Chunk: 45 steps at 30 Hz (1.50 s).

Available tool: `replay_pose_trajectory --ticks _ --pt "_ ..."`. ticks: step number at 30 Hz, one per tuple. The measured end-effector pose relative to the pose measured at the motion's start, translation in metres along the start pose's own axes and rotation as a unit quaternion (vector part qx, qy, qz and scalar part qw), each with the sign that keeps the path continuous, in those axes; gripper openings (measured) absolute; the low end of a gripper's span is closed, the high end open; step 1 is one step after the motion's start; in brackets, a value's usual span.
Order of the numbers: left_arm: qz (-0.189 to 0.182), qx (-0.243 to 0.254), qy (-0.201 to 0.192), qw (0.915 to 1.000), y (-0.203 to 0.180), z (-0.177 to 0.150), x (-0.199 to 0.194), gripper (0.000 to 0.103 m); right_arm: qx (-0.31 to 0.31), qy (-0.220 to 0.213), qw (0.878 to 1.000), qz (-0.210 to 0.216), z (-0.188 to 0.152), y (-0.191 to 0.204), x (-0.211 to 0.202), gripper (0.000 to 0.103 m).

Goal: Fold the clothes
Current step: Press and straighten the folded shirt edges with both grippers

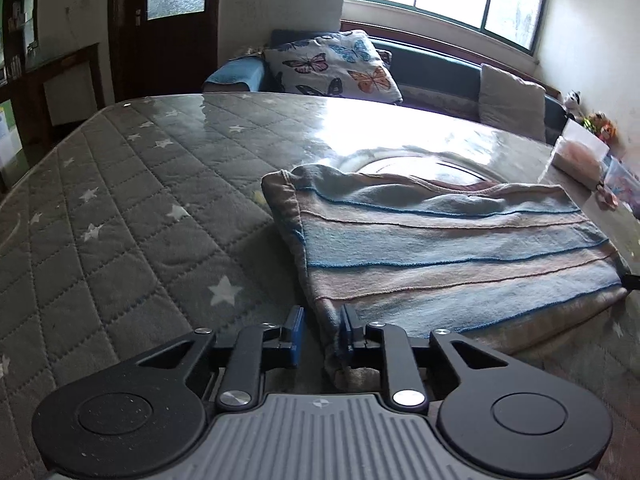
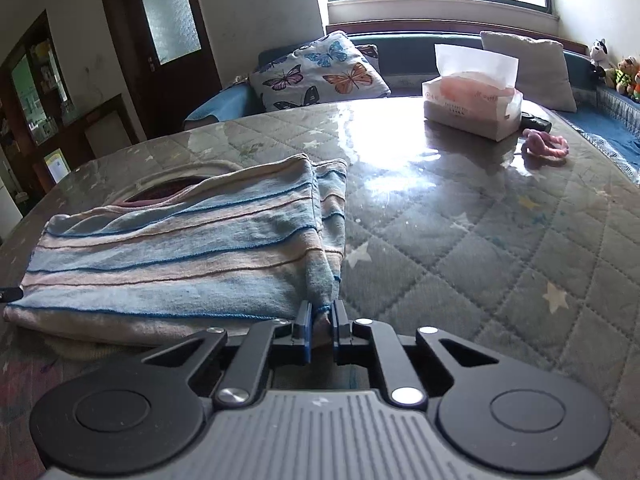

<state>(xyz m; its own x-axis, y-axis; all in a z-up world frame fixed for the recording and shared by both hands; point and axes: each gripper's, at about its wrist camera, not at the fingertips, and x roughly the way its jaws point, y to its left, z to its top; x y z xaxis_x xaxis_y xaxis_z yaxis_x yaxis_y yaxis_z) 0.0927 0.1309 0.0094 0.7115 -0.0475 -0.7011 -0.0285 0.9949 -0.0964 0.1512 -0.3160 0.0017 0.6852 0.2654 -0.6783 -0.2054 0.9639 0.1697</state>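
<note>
Striped garment [image 1: 460, 240] stretched crosswise between tools. Left tool [image 1: 322, 330] half-closed, cloth corner inside, squeeze unclear. Right tool [image 2: 322, 322] clamped on opposite corner.

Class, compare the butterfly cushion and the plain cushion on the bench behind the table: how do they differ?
The butterfly cushion is white with coloured butterflies; the plain cushion is unpatterned pale grey. The butterfly cushion sits towards the door end of the bench, the plain cushion towards the soft-toy end. Both lean upright below the window.
</note>
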Motion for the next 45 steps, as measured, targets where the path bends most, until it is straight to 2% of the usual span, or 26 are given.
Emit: replay_pose_trajectory --ticks 9,14,19,21,25,29,32,34,39,45 --pt "-0.026 0.036 0.013 0.9989 -0.019 -0.033 -0.035 0.021 0.017 0.018 1.0 -0.012 -0.041 -0.01 -0.053 0.008" --pt "-0.031 0.04 0.019 0.9986 -0.019 -0.048 -0.05 0.022 0.031 0.029 0.999 -0.016 -0.068 -0.011 -0.089 0.011" --pt "-0.024 0.045 0.001 0.9987 -0.022 -0.043 -0.059 0.022 0.025 -0.006 0.999 -0.03 -0.068 -0.007 -0.116 0.011" --pt "-0.023 0.047 -0.011 0.9985 -0.024 -0.04 -0.061 0.022 0.019 -0.022 0.999 -0.017 -0.062 -0.003 -0.12 0.011" --pt "-0.023 0.05 -0.031 0.998 -0.03 -0.032 -0.067 0.024 0.009 -0.026 1.0 -0.001 -0.055 0.004 -0.106 0.011" --pt "-0.012 0.052 -0.038 0.9979 -0.029 -0.029 -0.069 0.03 0.027 -0.005 1.0 -0.005 -0.059 -0.006 -0.083 0.009" --pt "0.004 0.047 -0.038 0.9982 -0.025 -0.025 -0.065 0.043 0.018 -0.006 1.0 -0.004 -0.056 -0.004 -0.085 0.013" --pt "0.01 0.044 -0.037 0.9983 -0.025 -0.02 -0.059 0.047 0.006 -0.013 1.0 -0.004 -0.049 0.0 -0.085 0.019" --pt "0.015 0.051 -0.037 0.9979 -0.034 -0.006 -0.04 0.055 -0.003 -0.027 1.0 0.009 -0.024 0.005 -0.069 0.021" --pt "0.033 0.054 -0.026 0.9976 -0.037 0.008 -0.012 0.06 -0.005 -0.02 1.0 0.015 0.003 0.007 -0.035 0.022"
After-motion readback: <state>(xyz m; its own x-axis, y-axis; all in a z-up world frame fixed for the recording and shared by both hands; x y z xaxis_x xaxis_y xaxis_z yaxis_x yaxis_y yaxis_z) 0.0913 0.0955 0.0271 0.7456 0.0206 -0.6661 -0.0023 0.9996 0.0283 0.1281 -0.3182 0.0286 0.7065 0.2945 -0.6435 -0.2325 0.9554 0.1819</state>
